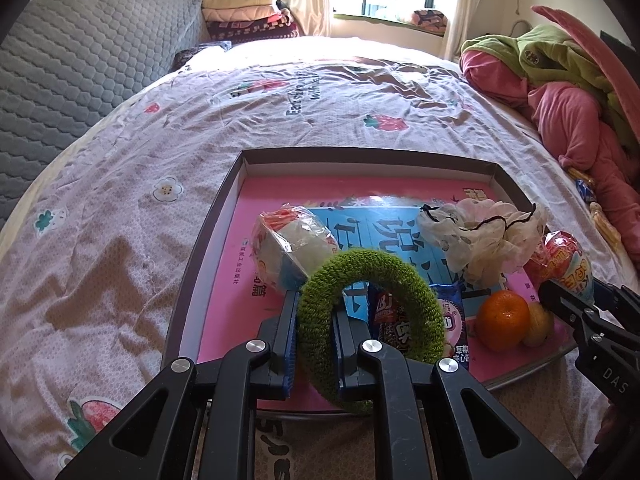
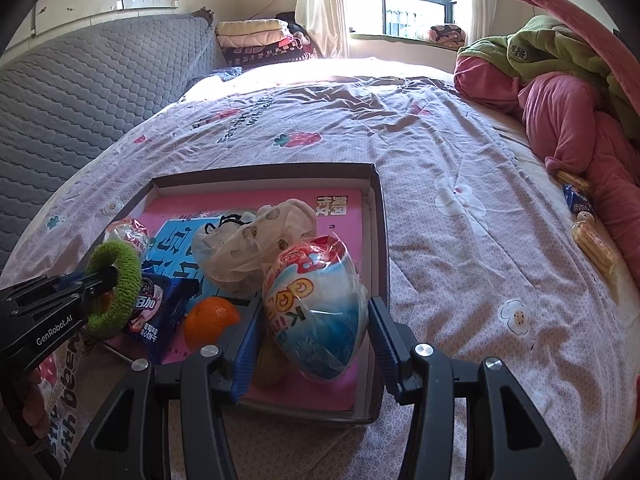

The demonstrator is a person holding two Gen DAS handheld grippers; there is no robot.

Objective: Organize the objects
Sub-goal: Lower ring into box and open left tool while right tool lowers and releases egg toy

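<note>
Green ring (image 1: 372, 320) sits pinched in our left tongs (image 1: 316, 344) above the box (image 1: 208, 240) on the bed; our right tongs (image 2: 316, 340) clasp the wrapped egg toy (image 2: 316, 312). Next, probably, we lower and release both inside.

Before you spreads a bed (image 2: 460, 152) with a pale pink strawberry-and-flower quilt. On it lie a shallow dark-rimmed cardboard tray (image 2: 382, 232), heaped pink and green fleece garments (image 2: 568, 112) and several wrapped biscuit packets (image 2: 596, 240).
</note>
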